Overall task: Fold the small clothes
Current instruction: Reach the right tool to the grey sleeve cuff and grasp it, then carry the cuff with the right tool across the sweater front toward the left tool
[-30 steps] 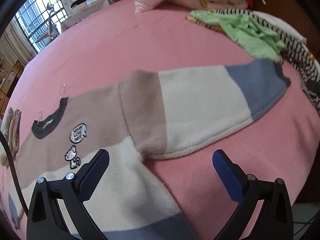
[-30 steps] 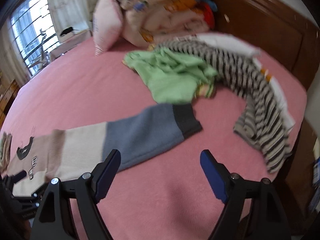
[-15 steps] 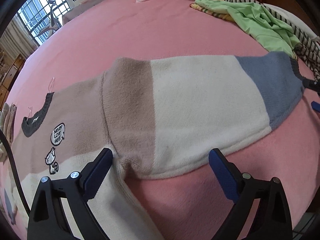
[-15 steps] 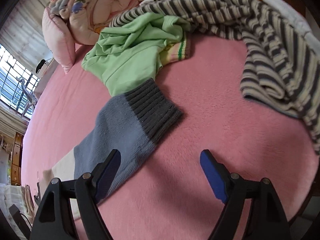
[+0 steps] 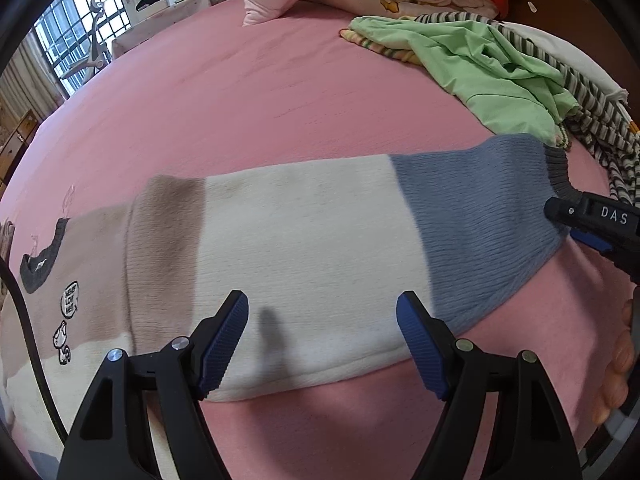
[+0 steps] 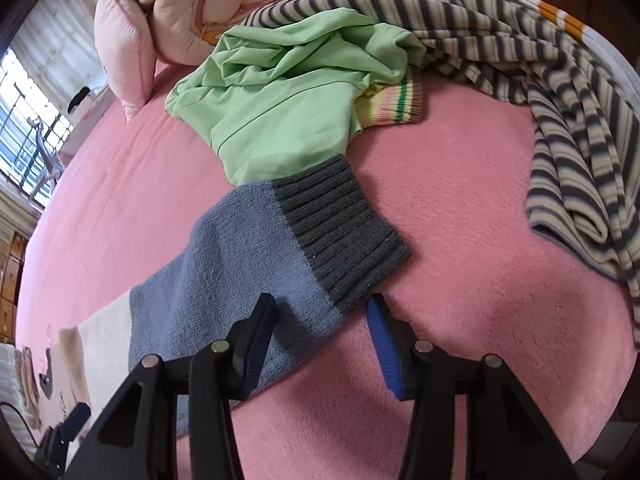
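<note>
Sweater lies flat on the pink bed — its body is cut off at frame edge. Left gripper closing over the cream sleeve, pads not pressing. Right gripper closing astride the blue sleeve end — contact unclear.

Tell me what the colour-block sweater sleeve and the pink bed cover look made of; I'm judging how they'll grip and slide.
The sweater sleeve looks like a soft knit, likely wool or acrylic: visible stitch rows, a ribbed grey cuff, matte finish. The pink bed cover looks like fleece or plush: fuzzy nap, matte, no visible weave. Exact fibres cannot be told from the pictures.
</note>
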`<action>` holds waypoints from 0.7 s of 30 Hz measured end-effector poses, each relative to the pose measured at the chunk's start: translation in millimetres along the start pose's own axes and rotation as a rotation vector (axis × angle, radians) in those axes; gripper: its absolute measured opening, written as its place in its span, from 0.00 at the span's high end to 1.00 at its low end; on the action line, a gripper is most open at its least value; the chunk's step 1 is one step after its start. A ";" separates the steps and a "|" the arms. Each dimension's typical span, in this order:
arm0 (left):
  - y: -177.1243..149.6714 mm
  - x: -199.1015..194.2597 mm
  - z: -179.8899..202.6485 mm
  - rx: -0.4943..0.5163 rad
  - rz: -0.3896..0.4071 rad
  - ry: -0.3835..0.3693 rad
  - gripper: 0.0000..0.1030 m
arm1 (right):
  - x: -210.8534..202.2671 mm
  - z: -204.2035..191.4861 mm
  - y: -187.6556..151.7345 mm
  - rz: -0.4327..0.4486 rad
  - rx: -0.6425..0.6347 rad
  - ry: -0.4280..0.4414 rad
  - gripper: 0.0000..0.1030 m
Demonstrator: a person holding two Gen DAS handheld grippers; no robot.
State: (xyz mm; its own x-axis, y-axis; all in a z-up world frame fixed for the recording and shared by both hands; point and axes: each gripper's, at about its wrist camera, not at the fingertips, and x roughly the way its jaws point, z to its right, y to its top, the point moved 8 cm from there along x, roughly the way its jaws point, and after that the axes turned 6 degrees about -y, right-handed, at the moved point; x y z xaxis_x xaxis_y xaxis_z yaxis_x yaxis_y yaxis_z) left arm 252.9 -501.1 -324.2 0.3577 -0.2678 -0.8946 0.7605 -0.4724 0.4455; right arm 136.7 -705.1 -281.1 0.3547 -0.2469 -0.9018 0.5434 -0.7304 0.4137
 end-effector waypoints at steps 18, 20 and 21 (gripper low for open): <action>-10.7 -57.5 -45.0 -0.120 0.051 -0.049 0.47 | -112.8 -58.9 12.0 0.244 -0.172 0.208 0.87; -12.6 -86.0 -72.4 -0.152 0.080 -0.043 0.47 | -143.1 -82.3 8.3 0.284 -0.223 0.247 0.87; -16.3 -100.3 -88.4 -0.166 0.092 -0.027 0.47 | -158.8 -98.1 4.8 0.303 -0.250 0.275 0.87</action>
State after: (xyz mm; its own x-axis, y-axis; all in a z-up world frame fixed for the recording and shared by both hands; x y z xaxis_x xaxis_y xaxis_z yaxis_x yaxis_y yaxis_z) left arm 252.5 -392.4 -244.8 0.4166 -0.3273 -0.8481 0.8051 -0.3005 0.5115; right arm 157.7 -607.0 -123.7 0.6952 -0.2232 -0.6832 0.5386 -0.4677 0.7009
